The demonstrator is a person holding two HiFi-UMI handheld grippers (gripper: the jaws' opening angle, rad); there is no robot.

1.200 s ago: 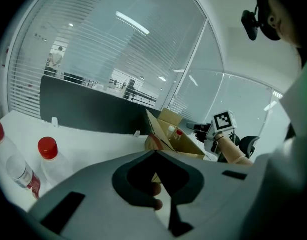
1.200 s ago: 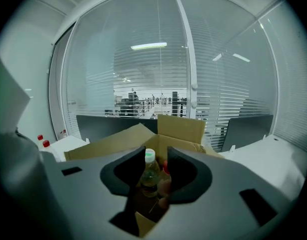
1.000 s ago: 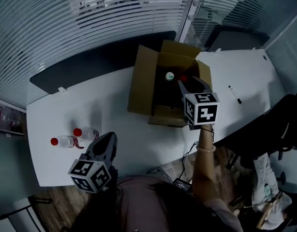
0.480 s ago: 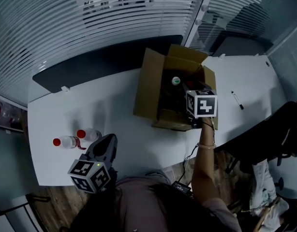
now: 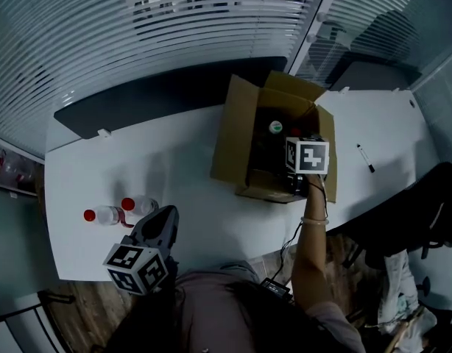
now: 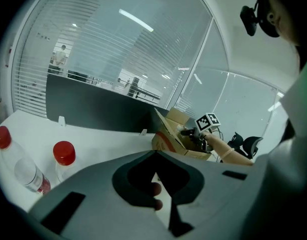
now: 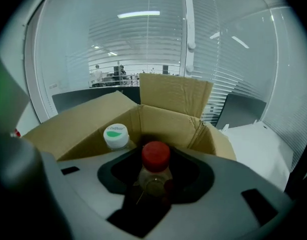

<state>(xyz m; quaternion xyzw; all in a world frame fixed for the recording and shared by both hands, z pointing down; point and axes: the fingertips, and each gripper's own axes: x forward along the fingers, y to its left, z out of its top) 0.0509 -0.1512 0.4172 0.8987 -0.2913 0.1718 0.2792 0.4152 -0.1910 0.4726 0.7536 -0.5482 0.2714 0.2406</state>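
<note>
An open cardboard box stands on the white table. Inside it stand a green-and-white-capped bottle and a red-capped bottle. My right gripper reaches down into the box, open, with the red-capped bottle between its jaws. In the head view its marker cube hides the jaws, and the red cap shows just beyond it. My left gripper hovers at the table's near left edge, shut and holding nothing. Just ahead of it stand two red-capped bottles.
A black pen lies on the table right of the box. A dark partition panel runs along the far edge, with glass walls and blinds behind. An office chair stands off the right end.
My right gripper has moved forward and down into the box, and the red-capped bottle now sits between its jaws. The left gripper has hardly moved.
</note>
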